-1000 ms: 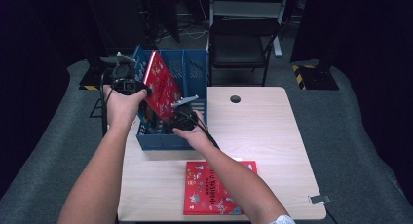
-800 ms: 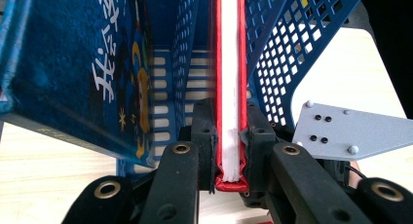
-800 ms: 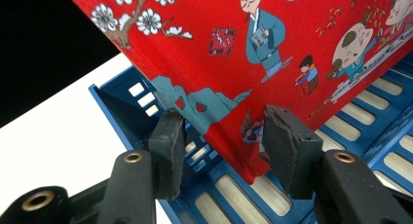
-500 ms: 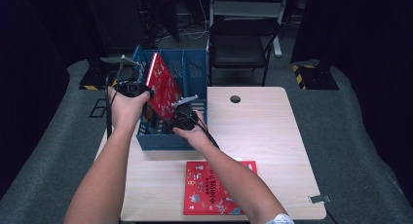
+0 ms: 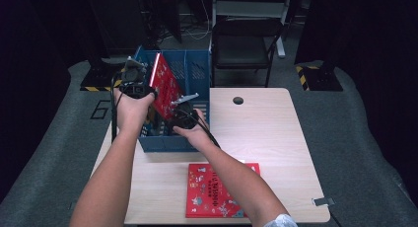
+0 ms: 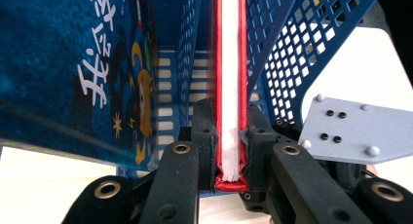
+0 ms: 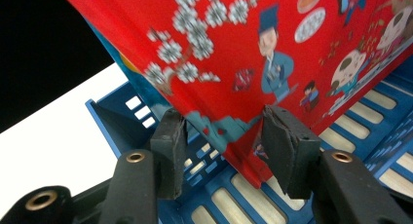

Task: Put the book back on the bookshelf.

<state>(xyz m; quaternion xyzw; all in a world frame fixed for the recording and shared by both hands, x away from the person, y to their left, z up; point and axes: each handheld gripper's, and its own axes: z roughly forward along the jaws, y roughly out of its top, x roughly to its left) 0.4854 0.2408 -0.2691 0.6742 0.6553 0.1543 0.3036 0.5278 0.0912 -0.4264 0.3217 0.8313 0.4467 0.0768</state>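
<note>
A red picture book (image 5: 166,86) stands tilted in the blue mesh file rack (image 5: 197,71) at the table's back left. My left gripper (image 5: 148,85) is shut on the book's upper edge; in the left gripper view both pads clamp the red cover and white pages (image 6: 229,131). My right gripper (image 5: 181,111) is at the book's lower end inside the rack. In the right gripper view its jaws (image 7: 226,148) stand open, with the book's bottom corner (image 7: 243,87) between them and neither pad pressing on it.
A blue book (image 6: 63,63) leans in the rack compartment beside the red one. A second red book (image 5: 219,190) lies flat near the table's front edge. The wooden table (image 5: 266,133) has a cable hole at the back. A black chair (image 5: 241,49) stands behind it.
My left gripper and the top of the red book have shifted slightly to the right. The right gripper has kept still.
</note>
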